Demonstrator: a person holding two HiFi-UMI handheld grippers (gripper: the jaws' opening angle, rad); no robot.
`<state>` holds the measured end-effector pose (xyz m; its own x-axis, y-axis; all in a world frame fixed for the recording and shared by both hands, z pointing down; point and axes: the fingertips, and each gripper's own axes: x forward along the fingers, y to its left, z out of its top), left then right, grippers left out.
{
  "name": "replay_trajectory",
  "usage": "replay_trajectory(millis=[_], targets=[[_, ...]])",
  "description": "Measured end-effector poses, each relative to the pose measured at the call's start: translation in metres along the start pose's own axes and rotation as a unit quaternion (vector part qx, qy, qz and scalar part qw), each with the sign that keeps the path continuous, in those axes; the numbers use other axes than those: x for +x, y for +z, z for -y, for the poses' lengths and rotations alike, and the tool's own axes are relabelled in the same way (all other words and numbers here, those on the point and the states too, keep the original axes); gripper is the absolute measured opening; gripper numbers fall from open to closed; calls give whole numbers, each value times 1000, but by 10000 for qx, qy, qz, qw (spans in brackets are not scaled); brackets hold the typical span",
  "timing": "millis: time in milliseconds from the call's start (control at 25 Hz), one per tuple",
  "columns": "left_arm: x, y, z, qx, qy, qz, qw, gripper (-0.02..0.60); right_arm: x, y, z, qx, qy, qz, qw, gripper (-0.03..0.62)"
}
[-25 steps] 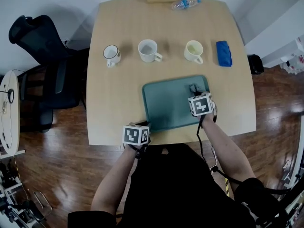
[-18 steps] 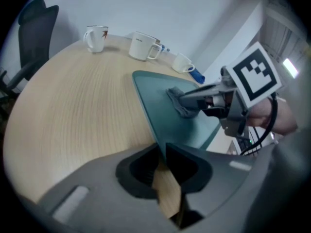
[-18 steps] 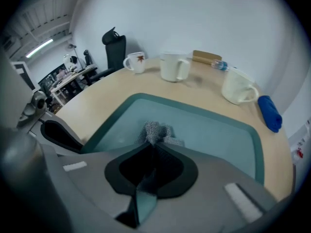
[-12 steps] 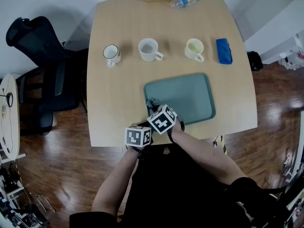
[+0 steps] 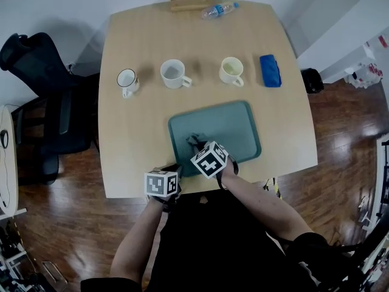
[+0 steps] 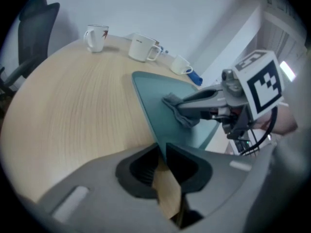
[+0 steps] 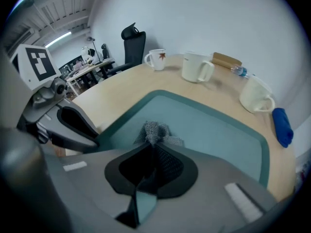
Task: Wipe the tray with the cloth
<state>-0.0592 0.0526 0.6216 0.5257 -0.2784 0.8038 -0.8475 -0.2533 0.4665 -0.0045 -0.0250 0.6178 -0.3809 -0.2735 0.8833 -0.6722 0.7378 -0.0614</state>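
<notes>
The left hand-held gripper (image 6: 162,148) sat low at the worktop's (image 5: 134,139) near edge, its jaws narrowly pinching the one tray's (image 5: 234,126) corner. Just to its right, the right hand-held gripper (image 7: 151,144) angled leftward, clamped on the one cloth (image 7: 156,131), which lay on the tray. Beyond both stood three mugs (image 5: 127,81) (image 5: 173,73) (image 5: 231,70), one blue pad (image 5: 270,70) and one bottle (image 5: 217,9).

Black office chair (image 5: 33,59) on dark wood floor (image 5: 343,157), white wall (image 5: 61,5).
</notes>
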Motion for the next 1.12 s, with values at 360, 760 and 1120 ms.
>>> replay_trajectory(millis=[360, 760, 1120], targets=[[4, -1, 4, -13, 72, -10, 10000, 55, -56, -91, 146, 900, -1129, -297, 9891, 28], [-1, 0, 2, -63, 313, 45, 9995, 64, -73, -112, 183, 939, -1715, -507, 9794, 28], [-14, -10, -3, -33, 542, 30, 9985, 144, -46, -72, 96, 558, -1139, -314, 9914, 28]])
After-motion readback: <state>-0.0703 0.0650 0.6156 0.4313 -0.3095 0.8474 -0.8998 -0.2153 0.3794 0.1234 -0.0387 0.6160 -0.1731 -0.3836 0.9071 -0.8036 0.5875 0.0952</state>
